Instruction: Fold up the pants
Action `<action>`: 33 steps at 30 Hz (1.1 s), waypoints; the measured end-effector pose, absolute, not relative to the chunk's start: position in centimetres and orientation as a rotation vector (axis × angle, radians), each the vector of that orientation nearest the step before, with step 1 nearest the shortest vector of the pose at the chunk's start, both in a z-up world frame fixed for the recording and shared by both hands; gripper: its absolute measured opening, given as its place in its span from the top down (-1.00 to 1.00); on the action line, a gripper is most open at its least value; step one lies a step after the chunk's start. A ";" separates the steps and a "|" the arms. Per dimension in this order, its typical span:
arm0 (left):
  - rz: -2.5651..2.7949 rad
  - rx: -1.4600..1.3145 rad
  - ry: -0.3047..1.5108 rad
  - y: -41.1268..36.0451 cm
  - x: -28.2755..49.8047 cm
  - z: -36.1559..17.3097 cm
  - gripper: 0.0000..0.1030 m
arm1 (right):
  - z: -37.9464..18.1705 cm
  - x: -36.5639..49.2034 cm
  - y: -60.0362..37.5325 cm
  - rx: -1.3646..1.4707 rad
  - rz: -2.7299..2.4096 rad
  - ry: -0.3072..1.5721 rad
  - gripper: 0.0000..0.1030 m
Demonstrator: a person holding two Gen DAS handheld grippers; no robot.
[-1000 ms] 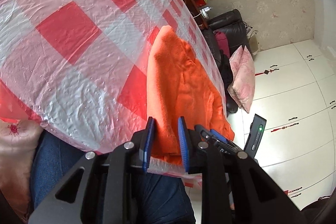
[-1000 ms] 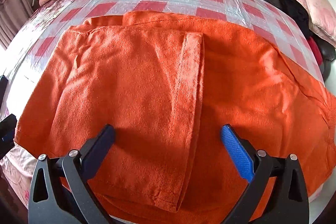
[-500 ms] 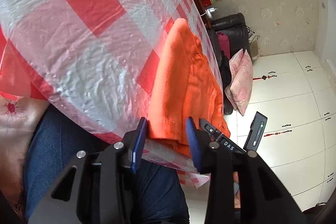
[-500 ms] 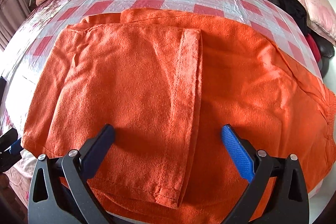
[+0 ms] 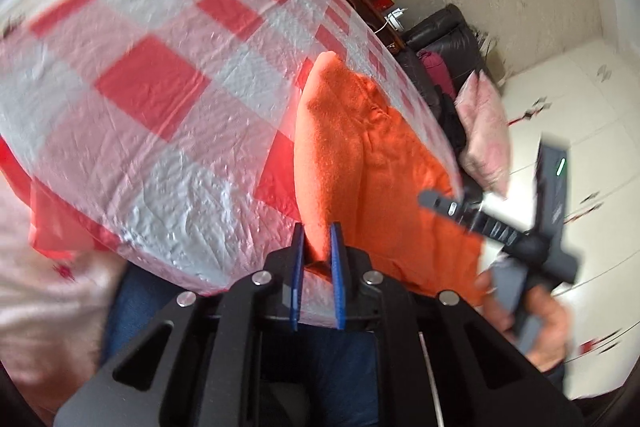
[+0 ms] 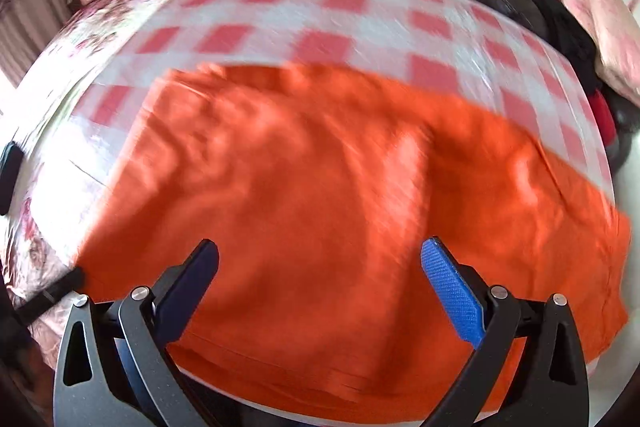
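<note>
The orange pants [image 6: 320,195] lie spread on the red-and-white checked sheet [image 5: 152,95] covering the bed, near its front edge. The left gripper [image 5: 317,247] has just been closing, and its blue fingers [image 5: 335,259] stand narrow, pinching a raised fold at the pants' edge. The right gripper [image 6: 320,267] hovers above the pants with its fingers [image 6: 452,287] wide and nothing between them.
</note>
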State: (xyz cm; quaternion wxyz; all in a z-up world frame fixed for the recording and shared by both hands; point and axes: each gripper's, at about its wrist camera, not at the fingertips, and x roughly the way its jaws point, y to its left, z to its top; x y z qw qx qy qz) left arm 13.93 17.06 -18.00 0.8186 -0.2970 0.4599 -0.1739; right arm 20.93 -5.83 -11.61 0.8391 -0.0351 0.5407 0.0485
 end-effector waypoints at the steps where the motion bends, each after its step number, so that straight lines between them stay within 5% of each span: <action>1: -0.340 -0.523 0.958 15.9 13.6 -17.2 0.77 | -11.3 21.5 -4.3 -0.072 0.145 1.160 -0.89; 12: -0.210 0.140 0.734 7.2 9.9 -13.6 0.79 | -12.5 25.2 7.3 -0.337 0.328 1.279 -0.86; 14: -0.213 0.166 0.712 6.6 9.8 -13.5 0.79 | -12.9 25.1 7.8 -0.392 0.313 1.266 -0.54; 15: -0.218 0.165 0.704 6.5 9.8 -13.3 0.80 | -13.2 25.1 7.7 -0.402 0.296 1.267 0.01; 16: -0.224 0.153 0.703 6.6 10.0 -13.2 0.80 | -13.3 25.1 7.2 -0.384 0.285 1.269 0.20; 20: -0.229 -0.009 0.748 9.1 10.7 -13.5 0.68 | -13.0 25.1 5.1 -0.266 0.282 1.257 0.63; 21: -0.240 -0.074 0.769 9.9 11.0 -13.7 0.51 | -12.9 25.3 4.4 -0.215 0.289 1.263 0.70; 22: -0.244 -0.121 0.789 10.4 11.2 -14.0 0.15 | -12.8 25.4 3.9 -0.178 0.294 1.267 0.75; 24: -0.254 -0.183 0.808 11.2 11.5 -14.5 -0.03 | -12.8 25.7 3.1 -0.116 0.302 1.279 0.78; 30: -0.267 -0.186 0.820 10.8 12.1 -15.0 -0.16 | -12.8 25.4 2.9 -0.084 0.309 1.273 0.78; 33: -0.254 -0.163 0.807 9.5 11.8 -15.2 -0.03 | -12.6 25.3 2.8 -0.093 0.301 1.259 0.78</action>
